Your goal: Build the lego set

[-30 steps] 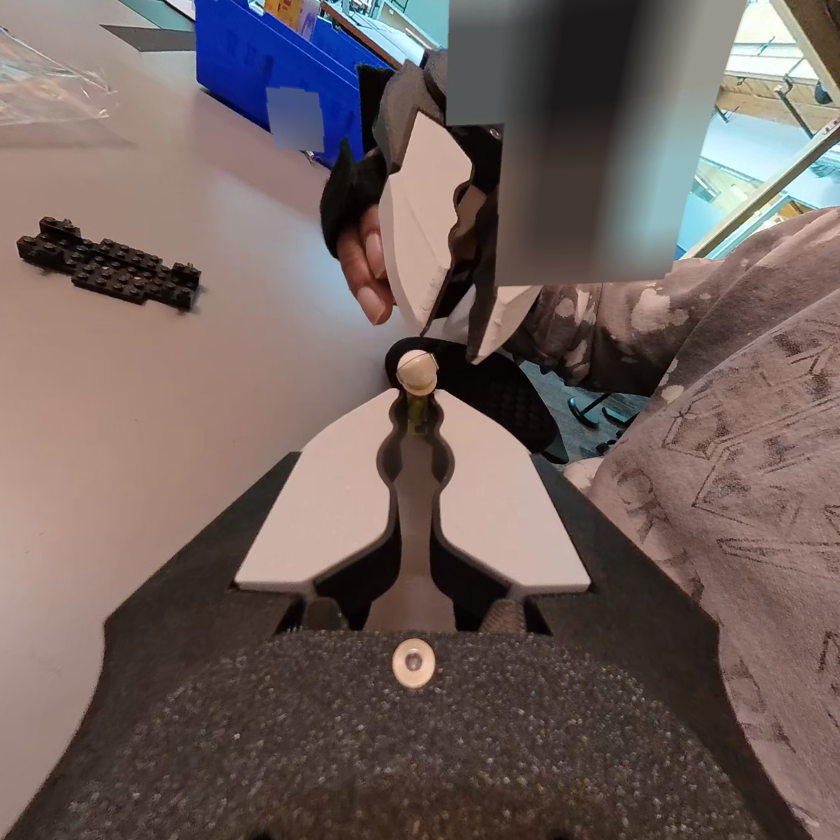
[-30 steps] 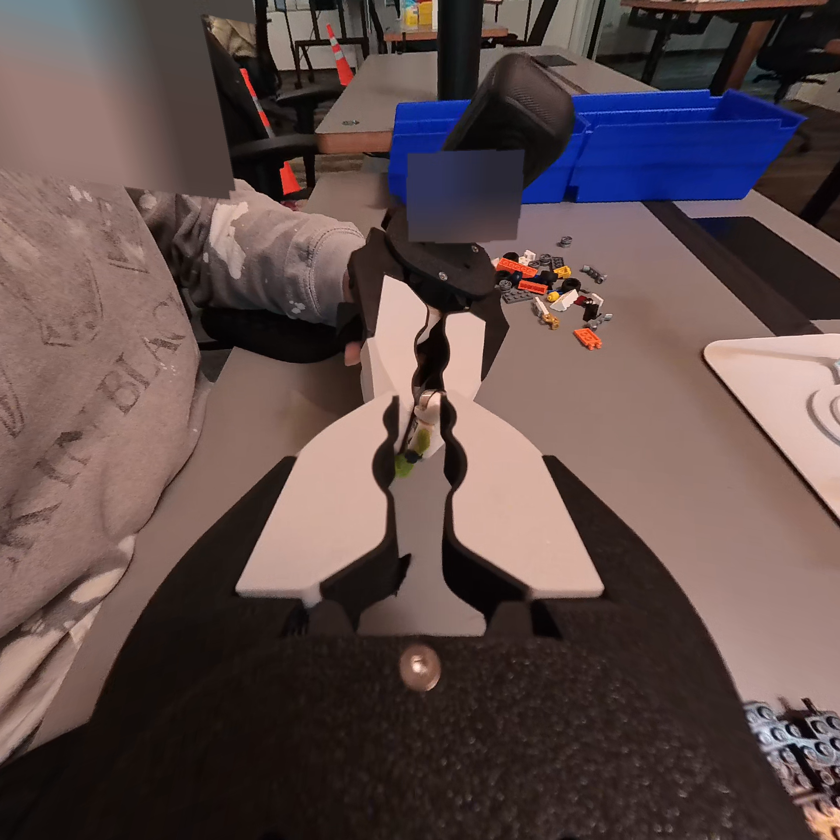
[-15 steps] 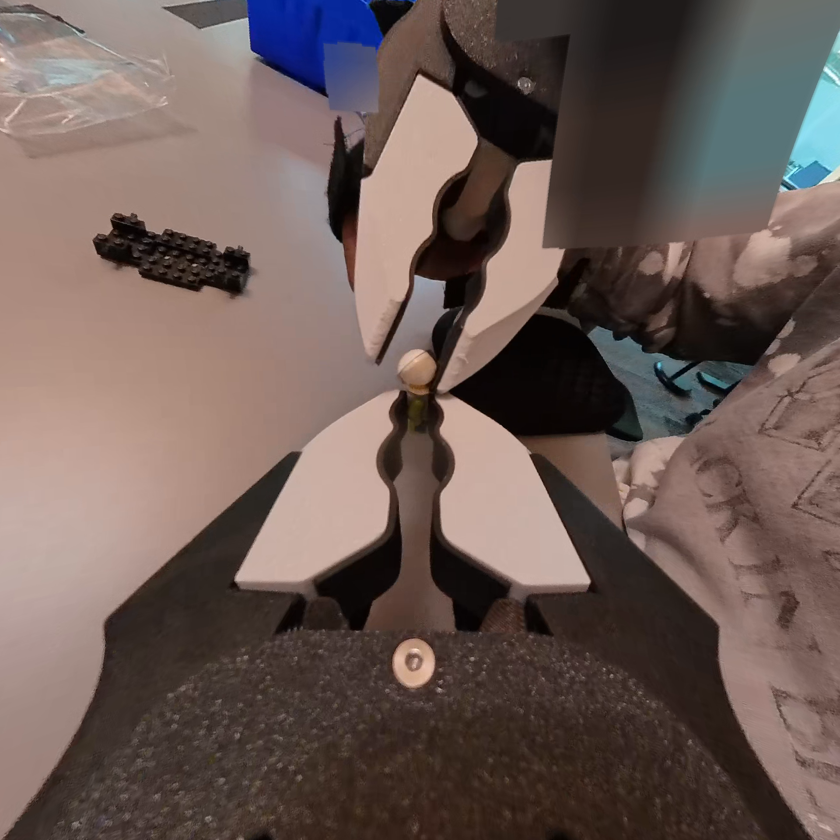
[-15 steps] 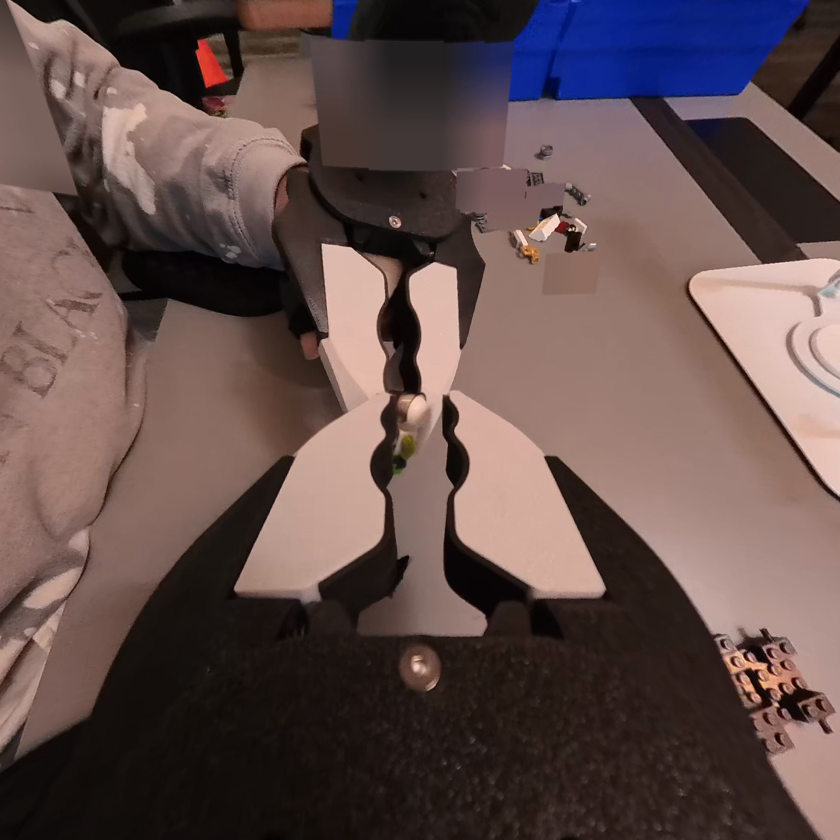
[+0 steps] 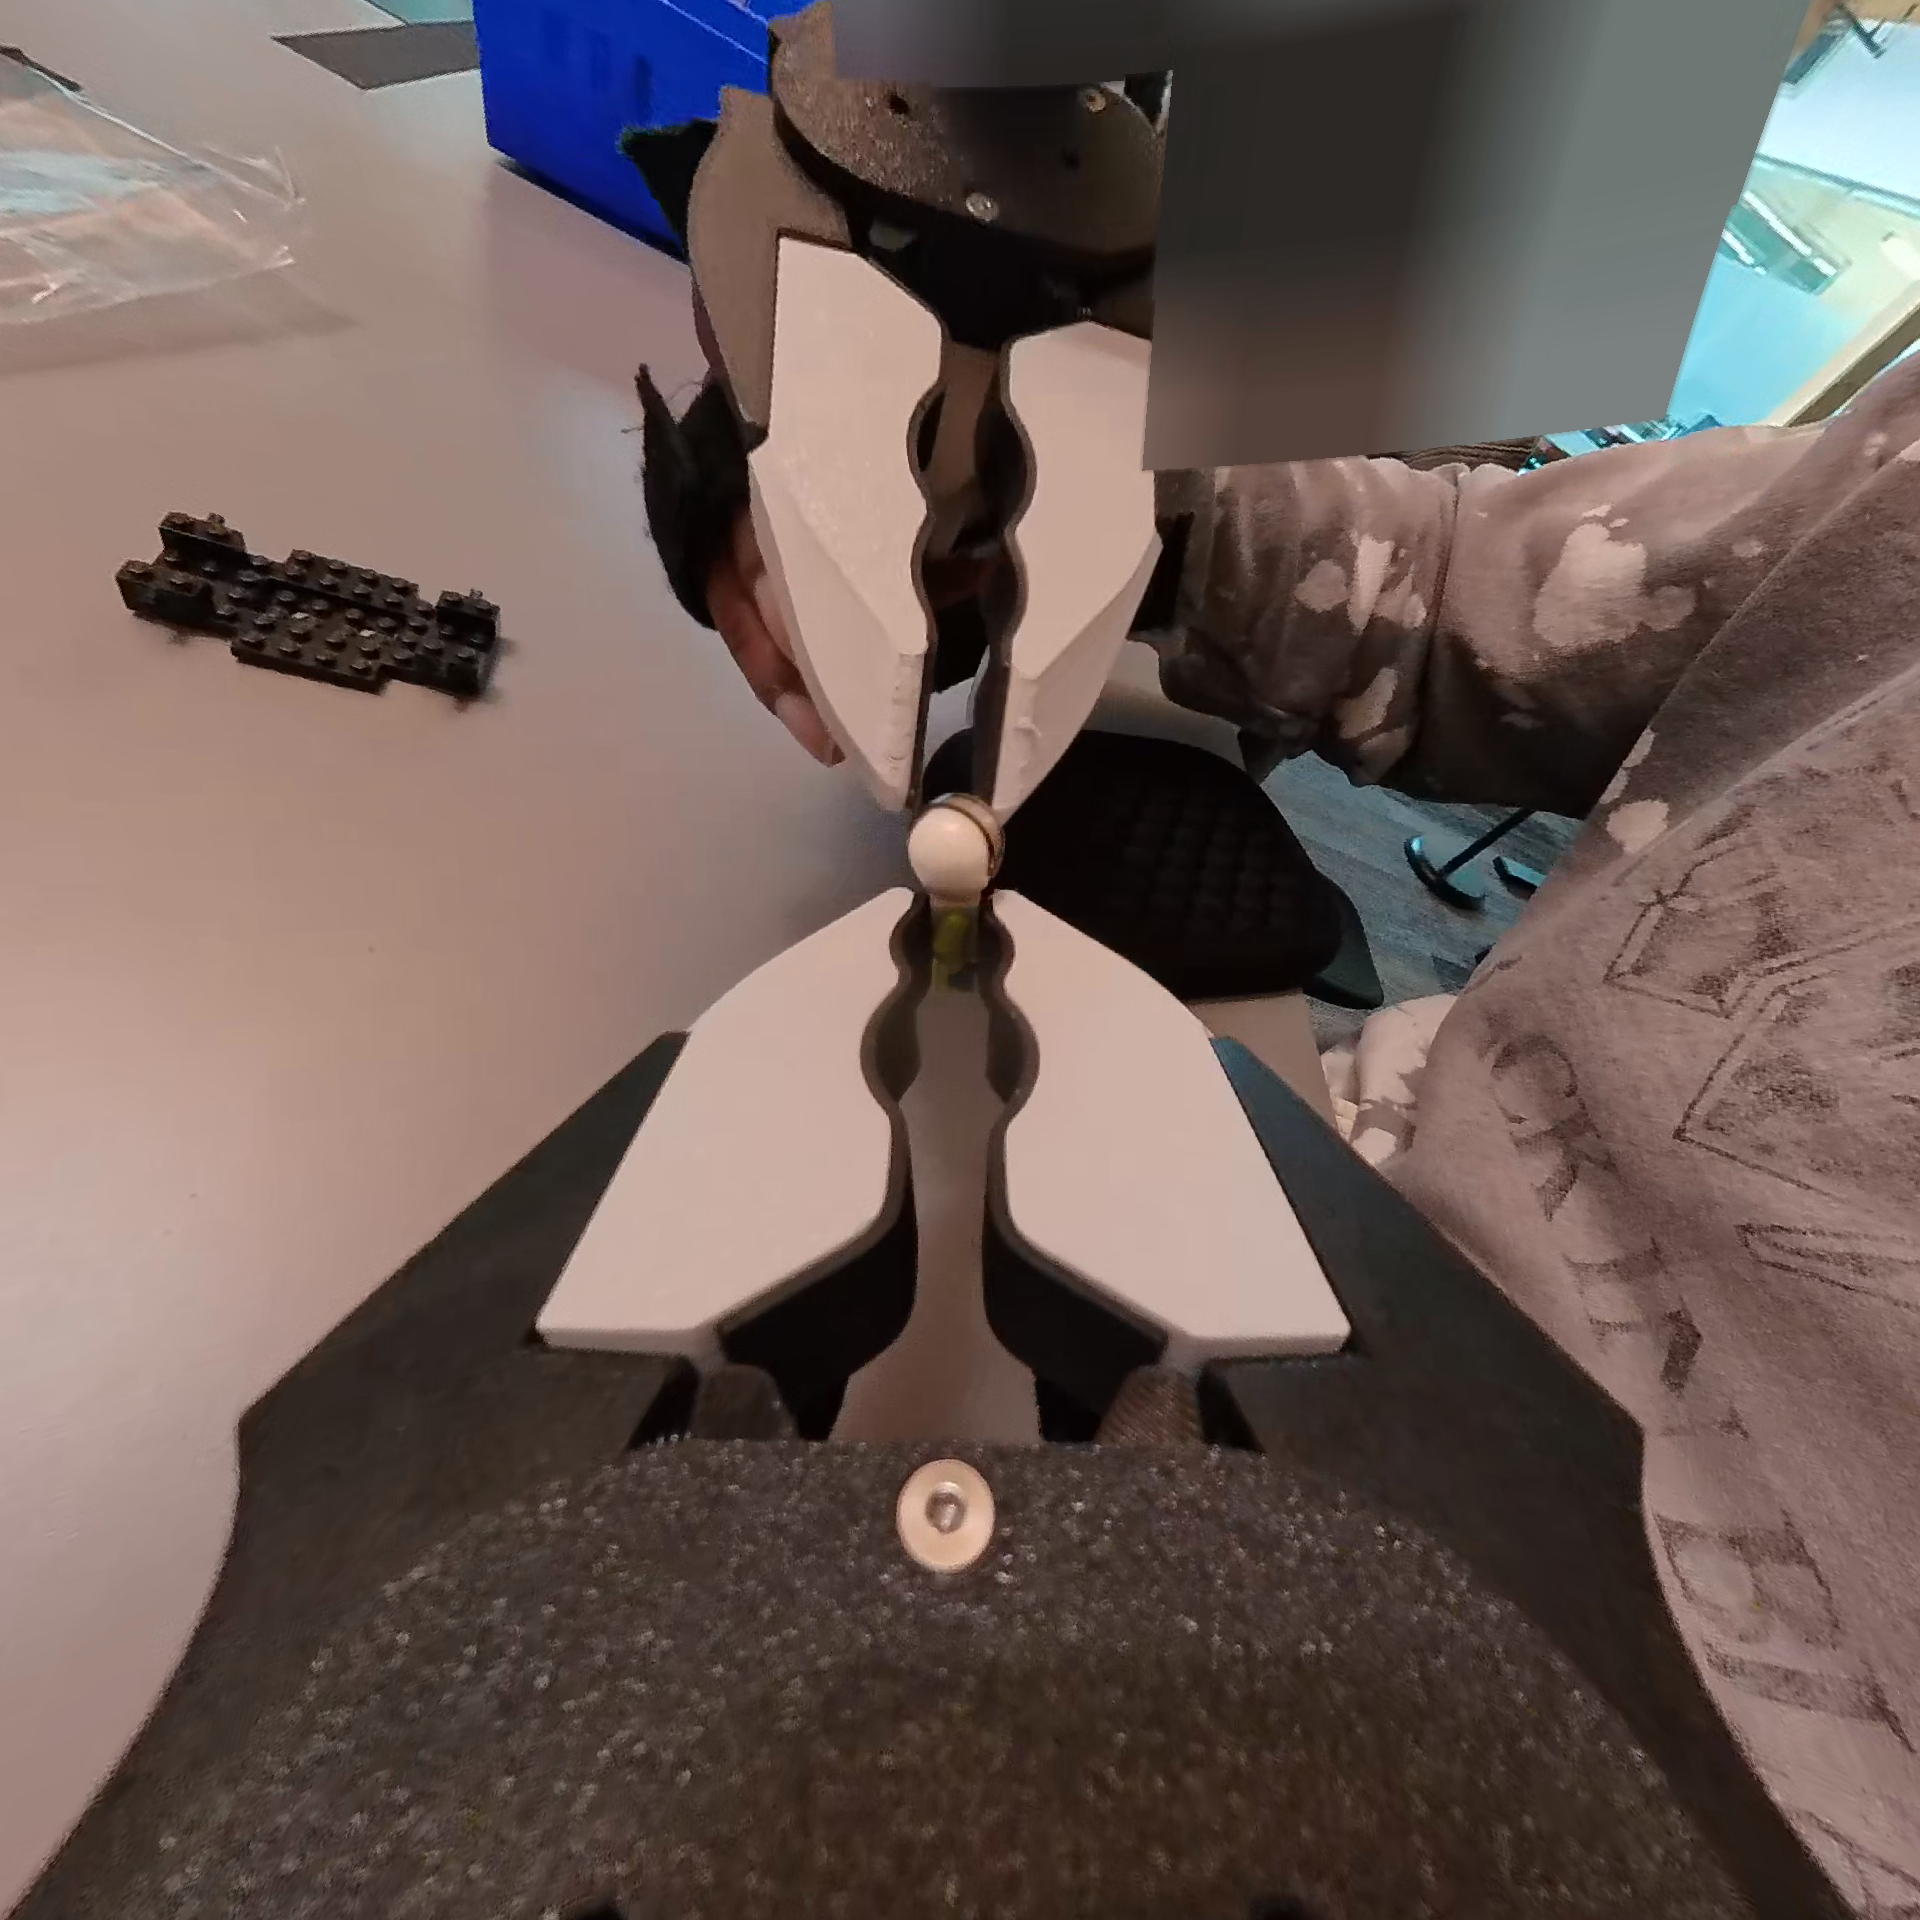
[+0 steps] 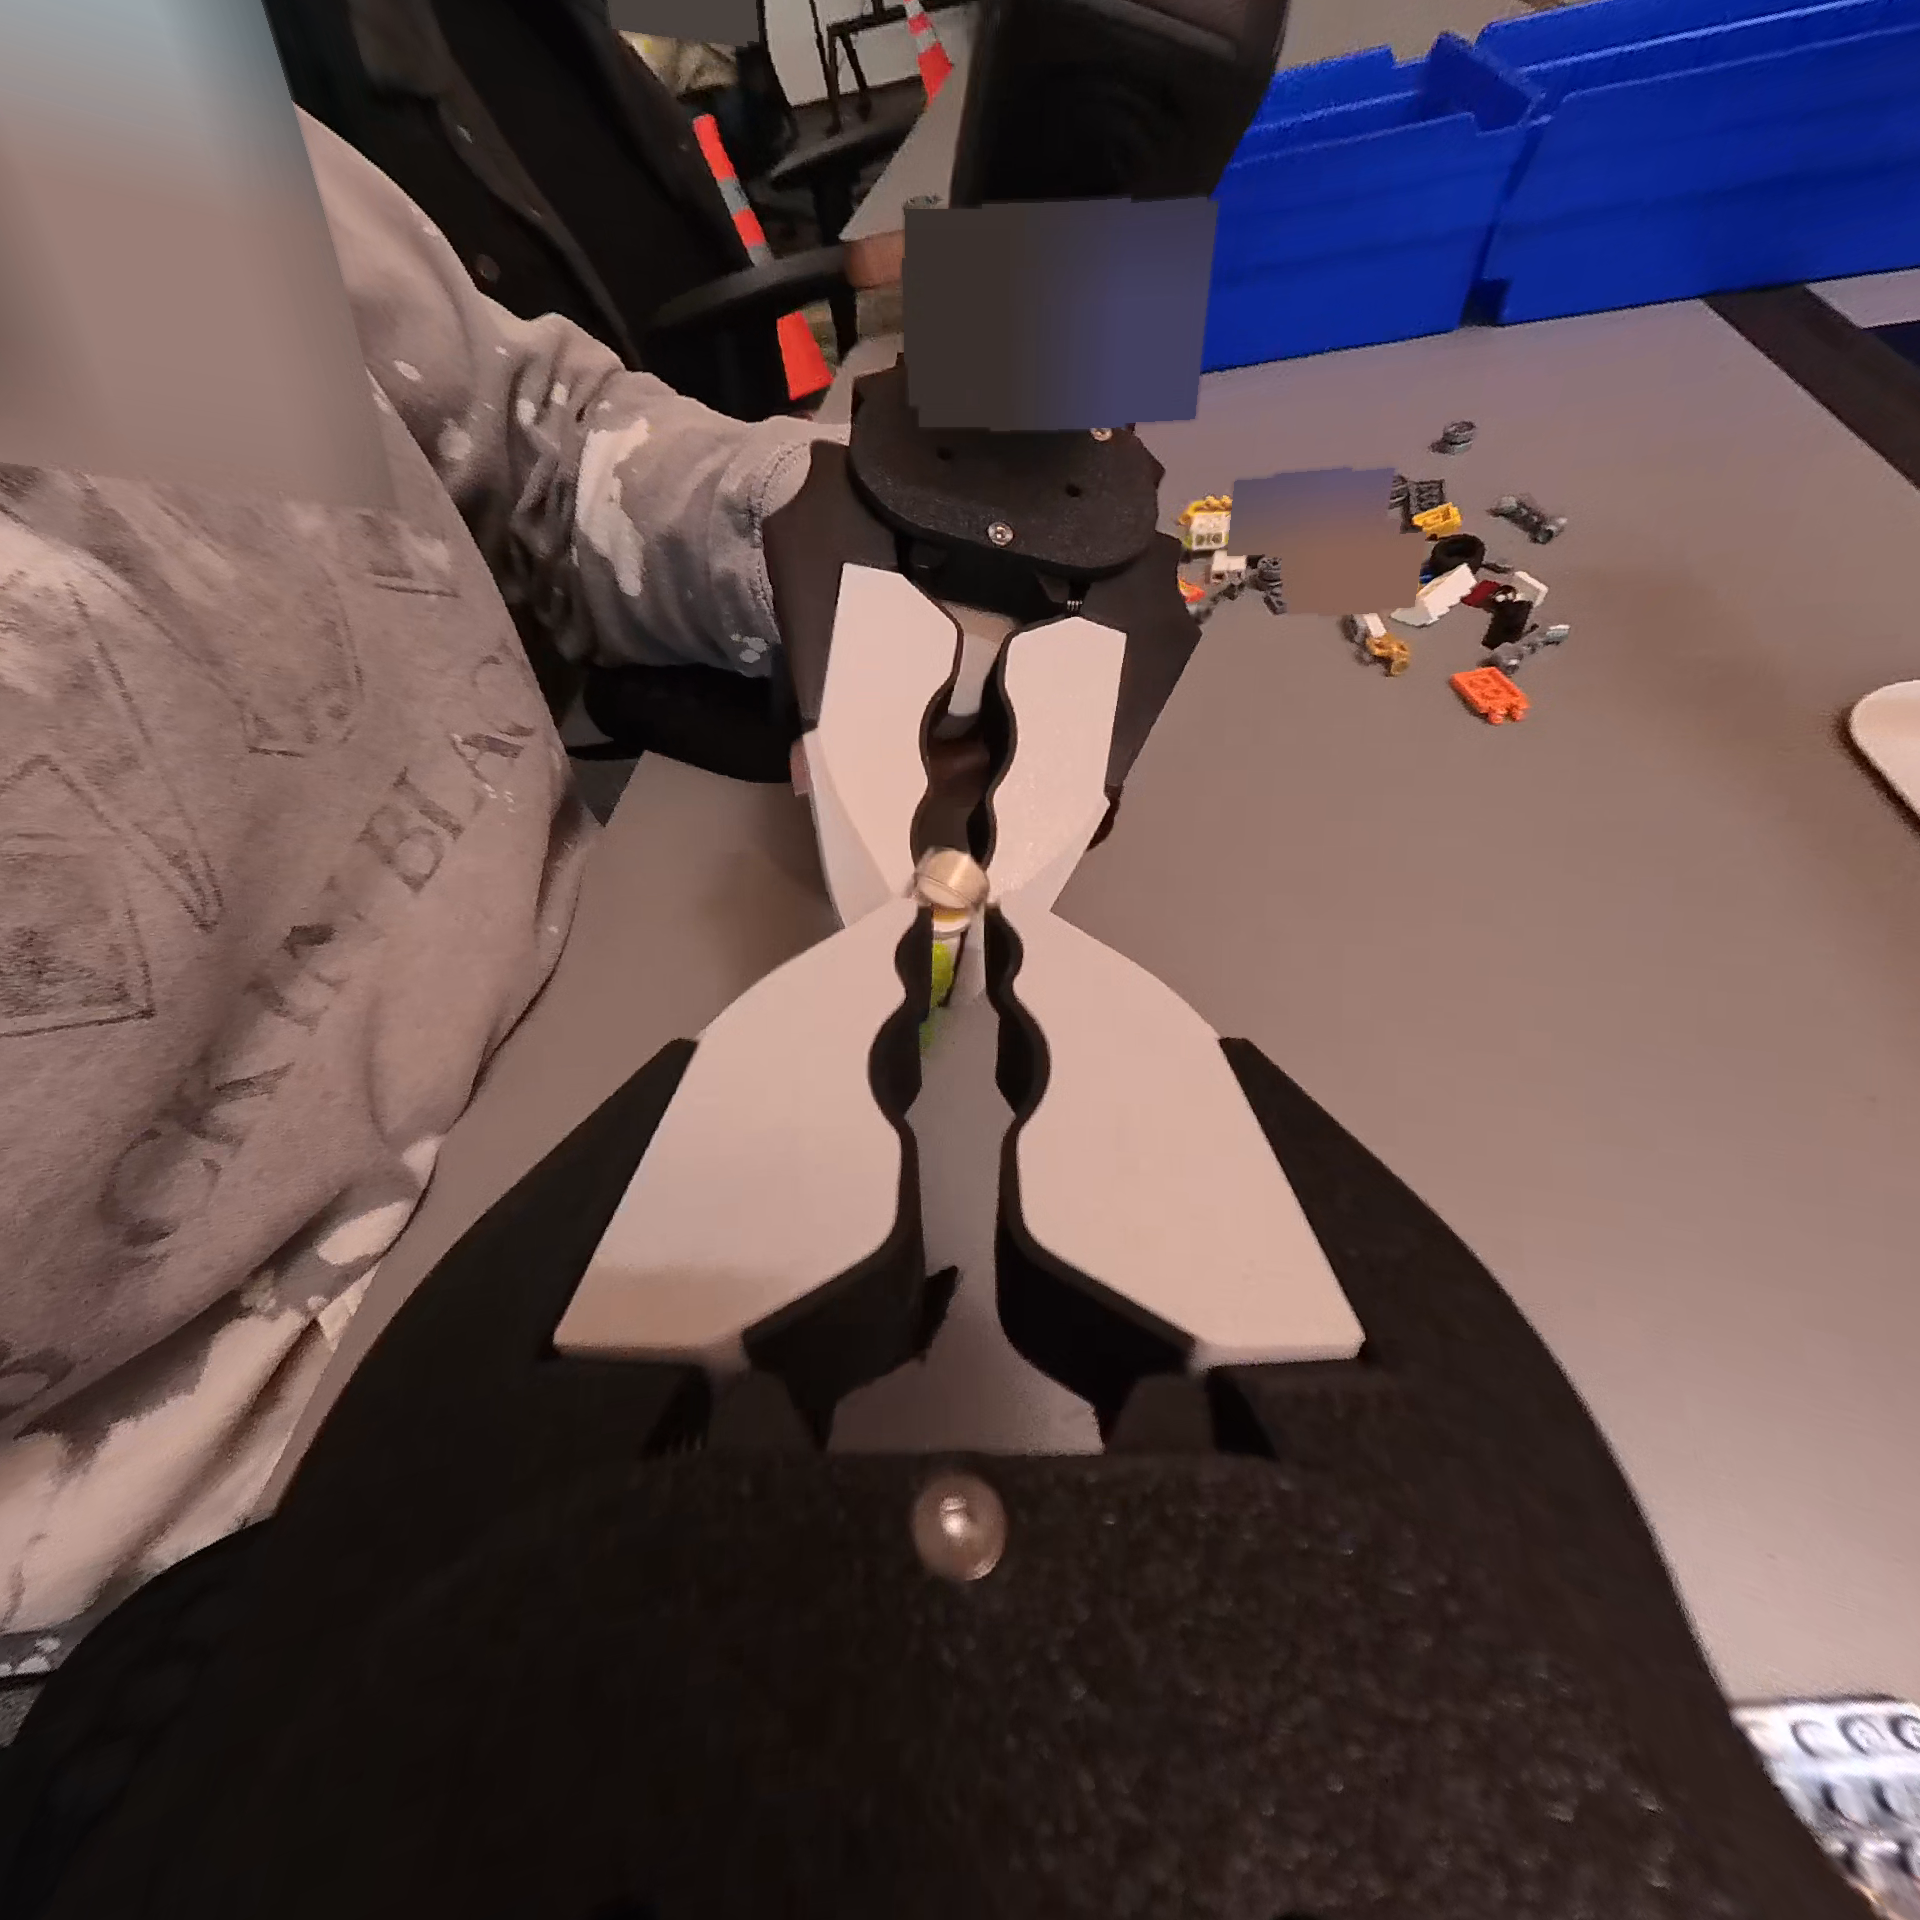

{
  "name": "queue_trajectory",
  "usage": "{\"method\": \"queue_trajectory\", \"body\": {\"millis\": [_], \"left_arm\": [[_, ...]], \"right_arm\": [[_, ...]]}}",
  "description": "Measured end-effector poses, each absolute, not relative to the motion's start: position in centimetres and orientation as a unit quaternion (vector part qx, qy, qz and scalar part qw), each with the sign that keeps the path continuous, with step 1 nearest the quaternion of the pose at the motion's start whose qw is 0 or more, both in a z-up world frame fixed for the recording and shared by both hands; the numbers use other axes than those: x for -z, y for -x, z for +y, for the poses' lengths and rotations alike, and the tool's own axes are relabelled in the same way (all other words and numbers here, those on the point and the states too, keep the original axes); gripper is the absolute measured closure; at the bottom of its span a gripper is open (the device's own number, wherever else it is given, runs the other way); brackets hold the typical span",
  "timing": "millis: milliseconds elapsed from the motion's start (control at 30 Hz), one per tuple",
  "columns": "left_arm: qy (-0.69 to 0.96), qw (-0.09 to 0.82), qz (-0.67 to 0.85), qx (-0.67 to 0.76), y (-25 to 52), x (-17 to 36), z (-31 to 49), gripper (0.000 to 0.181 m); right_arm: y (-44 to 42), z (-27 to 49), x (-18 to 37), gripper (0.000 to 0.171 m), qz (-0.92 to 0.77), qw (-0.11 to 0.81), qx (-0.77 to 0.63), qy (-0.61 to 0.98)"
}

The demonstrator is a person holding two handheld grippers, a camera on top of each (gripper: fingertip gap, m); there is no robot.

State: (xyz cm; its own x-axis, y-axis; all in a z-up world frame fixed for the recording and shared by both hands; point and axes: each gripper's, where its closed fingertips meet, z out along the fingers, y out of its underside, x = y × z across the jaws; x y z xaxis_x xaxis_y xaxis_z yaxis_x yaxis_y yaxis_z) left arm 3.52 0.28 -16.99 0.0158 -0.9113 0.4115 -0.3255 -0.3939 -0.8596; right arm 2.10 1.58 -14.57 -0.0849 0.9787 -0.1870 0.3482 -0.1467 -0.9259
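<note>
Minifigure (image 5: 948, 914) pinched in left gripper (image 5: 948, 902); right gripper (image 6: 951, 914) closed tip-to-tip around its pale head (image 6: 951, 879).

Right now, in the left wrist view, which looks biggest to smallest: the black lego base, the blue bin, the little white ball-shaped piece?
1. Black lego base.
2. Blue bin, but it is cropped and farther off, so this rank is unsure.
3. White ball-shaped piece, clearly smallest.
</note>
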Motion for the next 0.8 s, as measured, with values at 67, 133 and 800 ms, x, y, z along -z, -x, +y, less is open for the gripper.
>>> {"method": "queue_trajectory", "body": {"millis": [67,133,800], "left_arm": [[0.655,0.279,0.472,0.52,-3.52,17.03,0.24,0.173],[0.656,0.274,0.468,0.524,-3.52,17.05,0.21,0.173],[0.657,0.238,0.443,0.561,-3.46,16.96,-0.06,0.173]], "right_arm": [[-2.08,1.45,14.42,0.161,-0.56,0.331,-0.484,0.585],[-2.04,1.48,14.47,0.161,-0.561,0.333,-0.482,0.584],[-1.93,1.89,14.59,0.154,-0.56,0.344,-0.47,0.589]]}}
